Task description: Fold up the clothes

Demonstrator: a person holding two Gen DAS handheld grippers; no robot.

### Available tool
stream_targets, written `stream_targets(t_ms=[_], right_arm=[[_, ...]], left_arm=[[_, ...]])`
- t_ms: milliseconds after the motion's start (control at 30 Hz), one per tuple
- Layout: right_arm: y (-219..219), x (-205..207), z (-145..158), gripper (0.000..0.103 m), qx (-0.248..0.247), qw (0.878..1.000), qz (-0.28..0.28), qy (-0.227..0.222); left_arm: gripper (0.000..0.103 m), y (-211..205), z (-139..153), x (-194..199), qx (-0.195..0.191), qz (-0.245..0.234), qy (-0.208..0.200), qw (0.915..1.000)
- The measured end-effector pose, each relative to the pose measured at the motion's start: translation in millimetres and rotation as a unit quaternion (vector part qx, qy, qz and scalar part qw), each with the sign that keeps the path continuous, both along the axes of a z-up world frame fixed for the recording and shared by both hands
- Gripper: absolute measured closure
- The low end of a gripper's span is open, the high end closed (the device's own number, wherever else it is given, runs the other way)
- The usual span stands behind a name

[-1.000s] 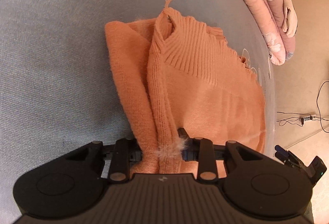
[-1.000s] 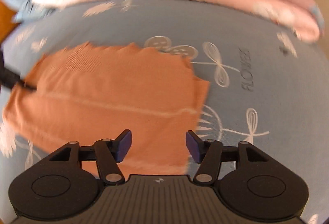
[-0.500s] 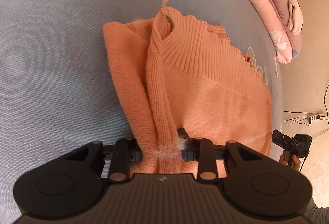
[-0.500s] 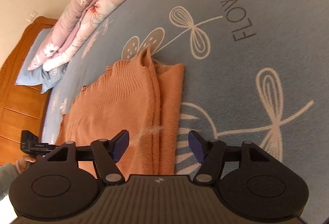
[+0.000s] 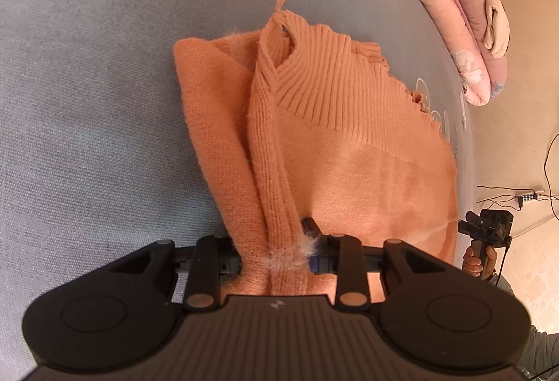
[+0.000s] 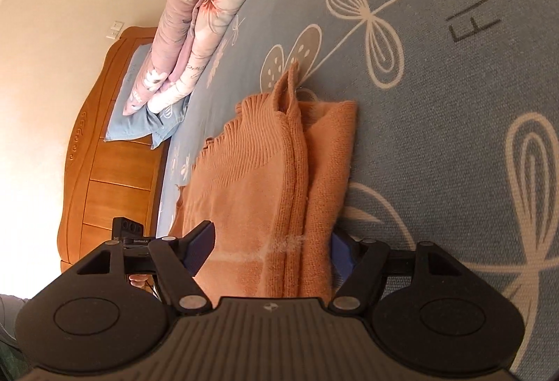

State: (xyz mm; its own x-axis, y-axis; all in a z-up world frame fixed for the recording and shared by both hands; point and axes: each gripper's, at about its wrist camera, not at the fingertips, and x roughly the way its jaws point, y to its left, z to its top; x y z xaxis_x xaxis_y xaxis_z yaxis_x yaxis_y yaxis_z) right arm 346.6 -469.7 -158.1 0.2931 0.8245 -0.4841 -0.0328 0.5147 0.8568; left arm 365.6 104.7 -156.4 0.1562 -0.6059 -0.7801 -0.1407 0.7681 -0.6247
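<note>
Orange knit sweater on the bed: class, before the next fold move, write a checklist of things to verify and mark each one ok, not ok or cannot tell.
1. Left gripper clamped on the folded edge of the orange knit sweater: ok.
2. Right gripper closed on the sweater: not ok; its jaws stand open with the fabric between them.
3. Both grippers on the same end of the sweater: cannot tell.
4. Sweater resting on the blue bed sheet, not hanging off the edge: ok.
5. Folded pink floral quilt apart from the sweater: ok.
6. Ribbed hem lying flat: not ok; one corner stands up in a loop.
</note>
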Motion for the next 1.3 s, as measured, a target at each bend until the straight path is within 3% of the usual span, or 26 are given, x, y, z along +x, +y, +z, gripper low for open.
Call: stream_targets(t_ms=[267,500,567,633,700,767,800,833,967,1033,1167,1300], right_arm=[[11.3,-0.9,7.9,0.030,-0.038,0.999,-0.007,-0.011],[-2.2,-12.3,3.1,0.039,-0.035,0.999,-0.026,-0.003],[4.6,-10.8,5.6,0.036,-0.048,0.998,-0.031,-0.005],[14.8,-8.1,11.4,0.021,-0.067,0.997,-0.020,-0.010],[24.8,-5.2,17.9,0.020,-0.093,0.996,-0.007,-0.012],[32.5,-2.8,24.4,0.029,-0.132,0.991,0.000,-0.004],[33.3,-2.6,26.0,0.045,-0.152,0.988,-0.004,0.004],[31.8,-3.4,26.2,0.069,-0.172,0.985,-0.013,0.015],[29.5,-12.3,25.3,0.075,-0.183,0.981,-0.047,0.035],[48.2,-15.1,38.9,0.076,-0.239,0.970,-0.036,0.010],[90.3,-29.0,65.8,0.079,-0.353,0.933,0.000,-0.066],[136.0,-47.7,80.1,0.079,-0.460,0.871,0.068,-0.156]], left_arm=[[0.071,-7.5,-3.7,9.4,-0.011,0.007,0.001,0.9999],[0.071,-16.3,-5.9,20.8,-0.015,0.000,0.002,0.9999],[0.071,-15.7,-7.1,21.2,-0.022,0.002,-0.002,0.9998],[0.071,-16.6,-8.7,20.7,-0.028,0.010,-0.004,0.9996],[0.071,-19.9,-9.0,22.6,-0.030,0.013,-0.009,0.9994],[0.072,-21.1,-9.6,23.3,-0.031,0.013,-0.012,0.9994],[0.071,-21.7,-9.8,23.7,-0.031,0.012,-0.013,0.9994],[0.071,-23.7,-9.7,25.4,-0.030,0.012,-0.014,0.9994],[0.071,-15.7,-7.2,20.3,-0.019,0.009,-0.016,0.9996],[0.071,-6.6,-5.7,13.8,-0.015,0.009,-0.018,0.9997],[0.071,6.1,-6.9,4.4,-0.018,0.012,-0.017,0.9996],[0.071,10.1,-7.2,0.9,-0.017,0.012,-0.018,0.9996]])
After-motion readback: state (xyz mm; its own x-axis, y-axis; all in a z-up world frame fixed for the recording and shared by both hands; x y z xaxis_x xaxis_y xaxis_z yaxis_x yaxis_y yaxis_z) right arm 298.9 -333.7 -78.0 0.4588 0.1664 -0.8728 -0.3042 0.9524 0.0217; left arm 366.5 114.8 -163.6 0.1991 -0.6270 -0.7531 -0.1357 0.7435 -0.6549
